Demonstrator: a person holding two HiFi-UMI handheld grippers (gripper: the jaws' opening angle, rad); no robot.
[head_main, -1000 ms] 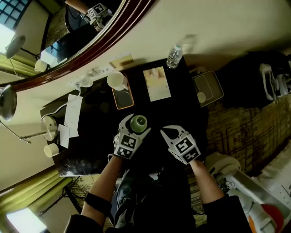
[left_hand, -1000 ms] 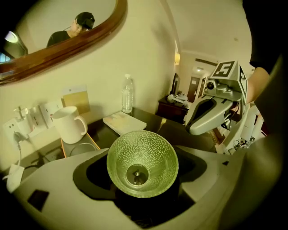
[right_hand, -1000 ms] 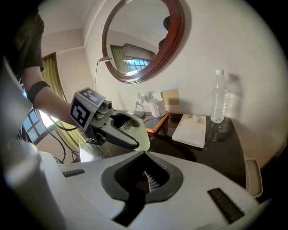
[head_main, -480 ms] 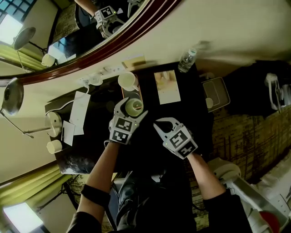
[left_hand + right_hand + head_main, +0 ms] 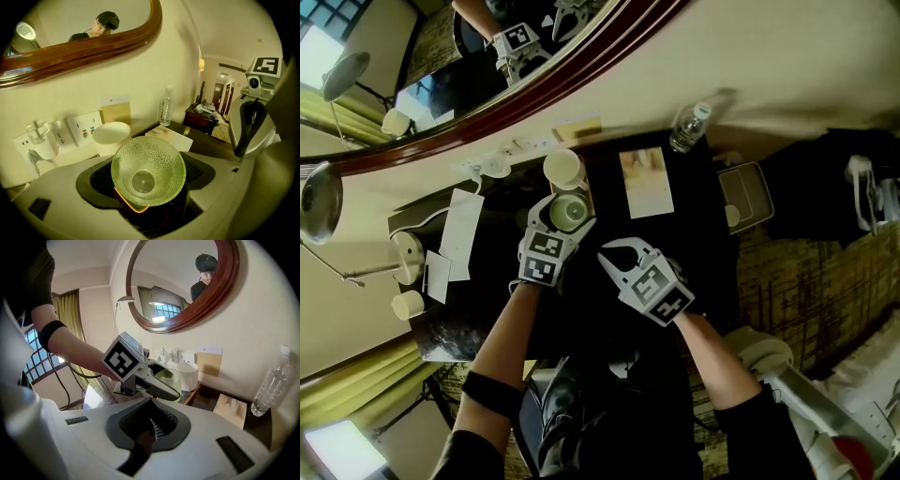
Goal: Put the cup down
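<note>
Left gripper [image 5: 562, 217] clamps the cup [image 5: 148, 171] by its sides, mouth up, over the orange-rimmed tray [image 5: 136, 208] just beside the white mug [image 5: 111, 137], probably lined up to set it down there. The cup is pale green, translucent and dimpled, tapering to a flat round base. Right gripper [image 5: 153, 425] is closed on nothing, held aside over the dark glossy desk [image 5: 694, 244], likely just to stay clear.

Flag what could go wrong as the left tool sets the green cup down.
1. The green cup, gripped in the left tool, hangs close to the white mug and could knock it while descending.
2. The cup is above the edge of the orange-rimmed tray; landing half on the rim may tip it.
3. The shut, empty right tool is close alongside and could bump the left one.
</note>
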